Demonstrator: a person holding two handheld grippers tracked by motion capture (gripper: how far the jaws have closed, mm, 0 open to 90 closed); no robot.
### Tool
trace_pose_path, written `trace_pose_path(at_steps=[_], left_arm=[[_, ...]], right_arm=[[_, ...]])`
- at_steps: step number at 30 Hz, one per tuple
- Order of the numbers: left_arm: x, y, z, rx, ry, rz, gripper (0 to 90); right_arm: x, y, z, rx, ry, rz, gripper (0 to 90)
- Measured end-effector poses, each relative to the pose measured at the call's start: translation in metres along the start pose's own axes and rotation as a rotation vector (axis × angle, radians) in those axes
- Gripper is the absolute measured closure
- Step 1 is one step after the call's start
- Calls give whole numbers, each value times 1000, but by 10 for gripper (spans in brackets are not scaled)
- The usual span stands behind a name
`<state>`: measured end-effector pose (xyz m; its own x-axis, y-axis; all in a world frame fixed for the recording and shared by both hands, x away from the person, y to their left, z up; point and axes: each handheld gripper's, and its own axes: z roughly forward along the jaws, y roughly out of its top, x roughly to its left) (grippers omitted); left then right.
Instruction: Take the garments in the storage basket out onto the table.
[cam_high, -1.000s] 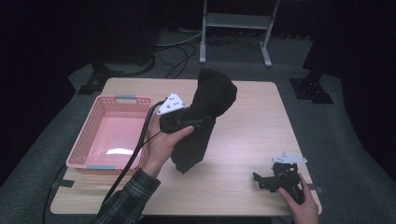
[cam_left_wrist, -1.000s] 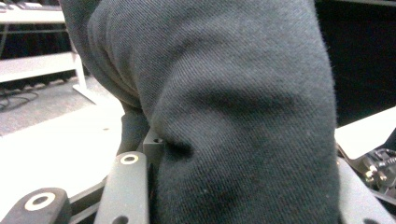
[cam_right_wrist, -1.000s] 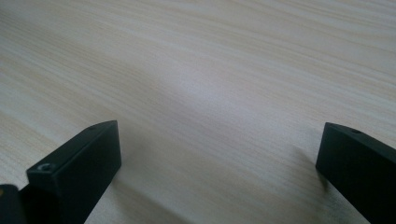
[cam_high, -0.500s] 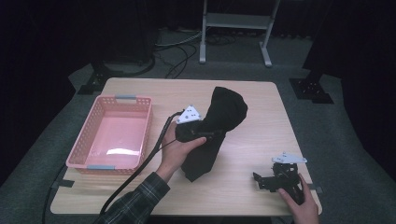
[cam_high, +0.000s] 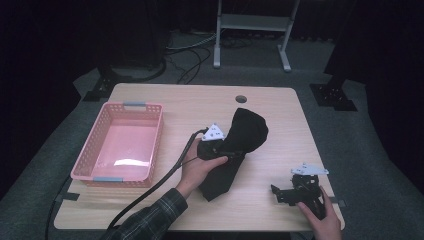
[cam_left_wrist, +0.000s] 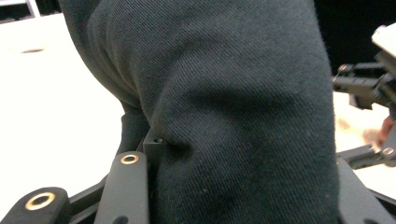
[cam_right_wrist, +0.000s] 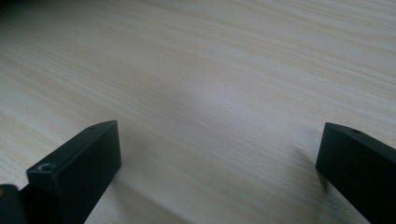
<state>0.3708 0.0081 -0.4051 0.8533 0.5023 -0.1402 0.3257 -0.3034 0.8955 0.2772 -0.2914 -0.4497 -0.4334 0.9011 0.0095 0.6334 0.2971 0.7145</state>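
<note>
matt black twill cloth (cam_left_wrist: 224, 93), pale smooth wood-grain table (cam_right_wrist: 210, 70), glossy pink plastic basket (cam_high: 87, 150)

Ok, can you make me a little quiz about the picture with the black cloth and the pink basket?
1. True or false: the black cloth lies inside the pink basket.
2. What is the left gripper shut on? A) the basket B) the black cloth C) nothing
3. Fill the gap: the right gripper rests near the table's front right corner with its jaws ____.

Key
1. False. The cloth is over the table, right of the basket, and nothing lies in the basket.
2. B. The left gripper view shows the dark fabric bunched between its jaws.
3. Open. The right gripper view shows bare wood between them.
</note>
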Motion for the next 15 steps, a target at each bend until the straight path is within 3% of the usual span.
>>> trace_pose_path(at_steps=[15], left_arm=[[3, -15, 19, 94, 6, -13, 518]], right_arm=[[0, 0, 0, 1, 0, 2, 0]])
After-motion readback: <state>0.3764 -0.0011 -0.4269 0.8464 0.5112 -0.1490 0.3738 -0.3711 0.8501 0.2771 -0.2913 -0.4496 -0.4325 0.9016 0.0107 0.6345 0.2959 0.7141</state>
